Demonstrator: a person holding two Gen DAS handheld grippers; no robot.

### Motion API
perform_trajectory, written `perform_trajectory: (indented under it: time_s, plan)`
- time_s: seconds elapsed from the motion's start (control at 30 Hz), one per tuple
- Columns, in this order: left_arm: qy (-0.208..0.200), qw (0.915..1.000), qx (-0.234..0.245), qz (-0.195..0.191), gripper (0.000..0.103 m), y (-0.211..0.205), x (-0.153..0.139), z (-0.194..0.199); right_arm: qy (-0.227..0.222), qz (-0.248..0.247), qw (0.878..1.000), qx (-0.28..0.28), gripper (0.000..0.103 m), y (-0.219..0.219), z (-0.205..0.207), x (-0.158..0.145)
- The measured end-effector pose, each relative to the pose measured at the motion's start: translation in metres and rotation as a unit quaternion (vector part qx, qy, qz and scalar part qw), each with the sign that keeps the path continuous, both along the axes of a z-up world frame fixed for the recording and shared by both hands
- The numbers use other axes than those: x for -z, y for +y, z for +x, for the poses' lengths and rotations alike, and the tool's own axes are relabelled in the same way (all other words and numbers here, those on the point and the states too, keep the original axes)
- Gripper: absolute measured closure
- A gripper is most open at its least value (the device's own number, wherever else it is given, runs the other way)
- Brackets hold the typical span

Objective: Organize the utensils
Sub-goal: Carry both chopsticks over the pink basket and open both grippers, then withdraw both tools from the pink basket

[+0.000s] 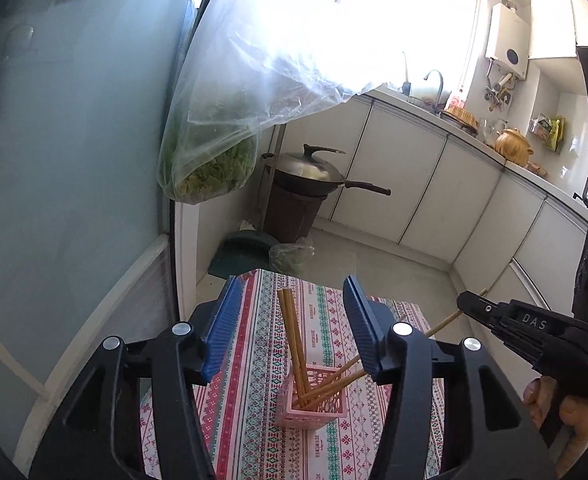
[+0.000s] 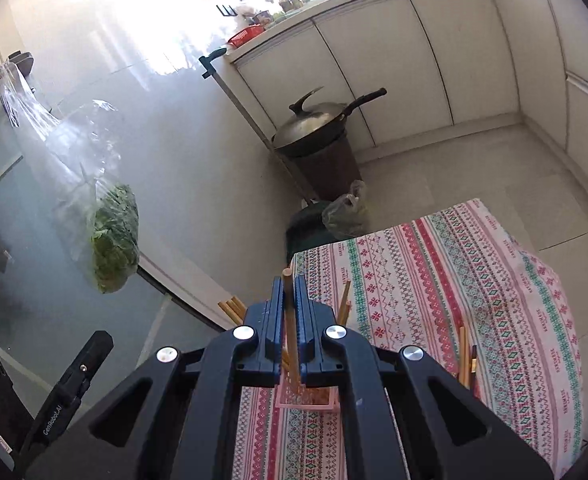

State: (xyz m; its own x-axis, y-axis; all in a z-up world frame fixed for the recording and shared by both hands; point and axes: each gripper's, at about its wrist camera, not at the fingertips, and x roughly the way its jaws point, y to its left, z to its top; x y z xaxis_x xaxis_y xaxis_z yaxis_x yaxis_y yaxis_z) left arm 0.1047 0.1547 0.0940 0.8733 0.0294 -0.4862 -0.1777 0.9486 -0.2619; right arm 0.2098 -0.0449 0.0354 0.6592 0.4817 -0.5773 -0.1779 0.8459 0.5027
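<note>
A pink perforated basket (image 1: 313, 404) stands on the patterned tablecloth (image 1: 254, 360) and holds several wooden chopsticks (image 1: 292, 344) that lean out of it. My left gripper (image 1: 292, 320) is open above the basket, jaws wide apart and empty. My right gripper (image 2: 290, 300) is shut on one chopstick (image 2: 290, 320), whose lower end reaches into the basket (image 2: 307, 398). In the left wrist view the right gripper (image 1: 469, 302) comes in from the right with that chopstick. Two more chopsticks (image 2: 466, 356) lie on the cloth right of the basket.
A bag of greens (image 1: 214, 160) hangs by the glass door on the left. A lidded wok (image 1: 305, 170) sits on a brown bin beyond the table. White cabinets (image 1: 433, 184) line the right. A dustpan (image 1: 242, 252) and a bag lie on the floor.
</note>
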Motion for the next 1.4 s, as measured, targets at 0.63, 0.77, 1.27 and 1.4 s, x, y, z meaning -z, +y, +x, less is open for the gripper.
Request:
perform_trajectory:
  time_s: [0.63, 0.77, 1.27, 1.4]
  plan:
    - [-0.020, 0.9986, -0.034, 0.035, 0.013, -0.026, -0.007, -0.003, -0.056, -0.075, 0.994, 0.065, 0.034, -0.017, -0.025, -0.001]
    - [-0.018, 0.9984, -0.038, 0.038, 0.010, -0.030, -0.008, 0.000, -0.063, -0.089, 0.992, 0.066, 0.032, -0.017, -0.030, -0.003]
    - [0.023, 0.9975, -0.033, 0.058, 0.007, -0.044, 0.012, 0.014, -0.057, -0.116, 0.990, 0.064, 0.025, -0.019, -0.036, 0.010]
    - [0.028, 0.9971, -0.033, 0.063, 0.007, -0.045, 0.017, 0.013, -0.058, -0.126, 0.988, 0.067, 0.023, -0.021, -0.040, 0.012]
